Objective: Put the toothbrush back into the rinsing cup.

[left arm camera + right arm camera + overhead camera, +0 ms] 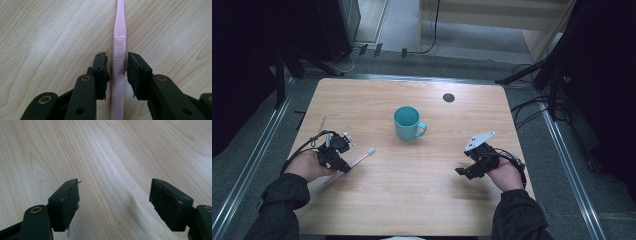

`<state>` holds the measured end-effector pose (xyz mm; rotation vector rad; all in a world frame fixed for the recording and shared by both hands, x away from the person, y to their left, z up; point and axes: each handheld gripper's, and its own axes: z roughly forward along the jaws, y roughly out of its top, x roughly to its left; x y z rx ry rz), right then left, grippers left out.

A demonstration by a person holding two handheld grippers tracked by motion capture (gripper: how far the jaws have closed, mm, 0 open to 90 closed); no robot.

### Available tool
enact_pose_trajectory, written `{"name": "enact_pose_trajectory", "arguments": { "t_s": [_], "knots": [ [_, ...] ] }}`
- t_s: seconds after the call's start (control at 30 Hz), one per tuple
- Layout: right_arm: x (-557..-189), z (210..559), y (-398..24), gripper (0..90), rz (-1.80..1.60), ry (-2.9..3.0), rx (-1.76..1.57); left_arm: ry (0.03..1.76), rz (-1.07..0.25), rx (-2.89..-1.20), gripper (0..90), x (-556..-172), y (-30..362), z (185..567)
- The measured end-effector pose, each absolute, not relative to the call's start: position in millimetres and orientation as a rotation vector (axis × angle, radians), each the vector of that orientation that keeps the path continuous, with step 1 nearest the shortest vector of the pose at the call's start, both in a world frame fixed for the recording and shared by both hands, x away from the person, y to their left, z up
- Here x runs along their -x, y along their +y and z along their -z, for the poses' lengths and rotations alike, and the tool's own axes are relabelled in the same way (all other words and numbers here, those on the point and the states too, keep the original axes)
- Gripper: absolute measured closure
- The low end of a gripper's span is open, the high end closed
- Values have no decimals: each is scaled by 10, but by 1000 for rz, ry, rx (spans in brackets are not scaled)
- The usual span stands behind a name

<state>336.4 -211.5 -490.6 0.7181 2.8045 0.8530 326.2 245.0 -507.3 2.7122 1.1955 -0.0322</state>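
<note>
My left gripper [117,65] straddled the pink toothbrush [119,47], its jaws narrow about the handle, a sliver of gap showing each side. The toothbrush lay flat near the tabletop's [412,200] left edge. My right gripper [467,170] hovered wide open, holding nothing, near the right edge.

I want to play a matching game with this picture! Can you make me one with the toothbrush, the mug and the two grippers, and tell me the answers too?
Things:
1. toothbrush
2. mug
3. left gripper
4. right gripper

Descriptions:
A. teal, standing upright in the middle of the table
B. jaws wide apart over bare wood
C. pink, lying flat on the table
D. jaws close on either side of a pink handle

Right pairs: 1-C, 2-A, 3-D, 4-B
</note>
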Motion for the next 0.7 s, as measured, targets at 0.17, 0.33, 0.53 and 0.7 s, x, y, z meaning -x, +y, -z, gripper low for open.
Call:
{"name": "enact_pose_trajectory", "arguments": {
  "t_s": [0.17,0.33,0.53,0.7],
  "knots": [
    [-3363,4903,-2116,239,-852,2804,-718,1177,19,-2723,696,-3257,2434,5072],
    [-3362,4906,-2117,239,-854,2807,-710,1190,-10,-2757,740,-3250,2406,5067],
    [-3358,4904,-2121,239,-854,2806,-720,1215,-10,-2757,773,-3255,2383,5069],
    [-3363,4907,-2123,239,-852,2806,-721,1238,7,-2752,775,-3266,2368,5067]
  ]
}}
